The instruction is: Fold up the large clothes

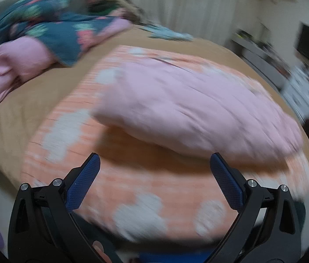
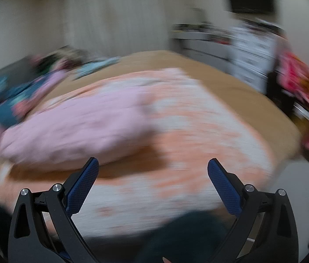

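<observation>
A large orange cloth with white patches (image 1: 145,188) lies spread on the tan bed (image 1: 5,118). A pink part (image 1: 189,105) lies folded over its middle. My left gripper (image 1: 154,160) is open and empty, just above the cloth's near part. The same cloth (image 2: 198,144) and pink fold (image 2: 71,127) show in the right wrist view. My right gripper (image 2: 153,164) is open and empty above the cloth's near edge. Both views are blurred by motion.
A heap of teal flowered and pink bedding (image 1: 40,35) lies at the bed's far left. A light blue item (image 1: 169,34) lies at the far edge. A red and orange cloth (image 2: 303,100) hangs at the right. Shelving (image 2: 237,46) stands by the far wall.
</observation>
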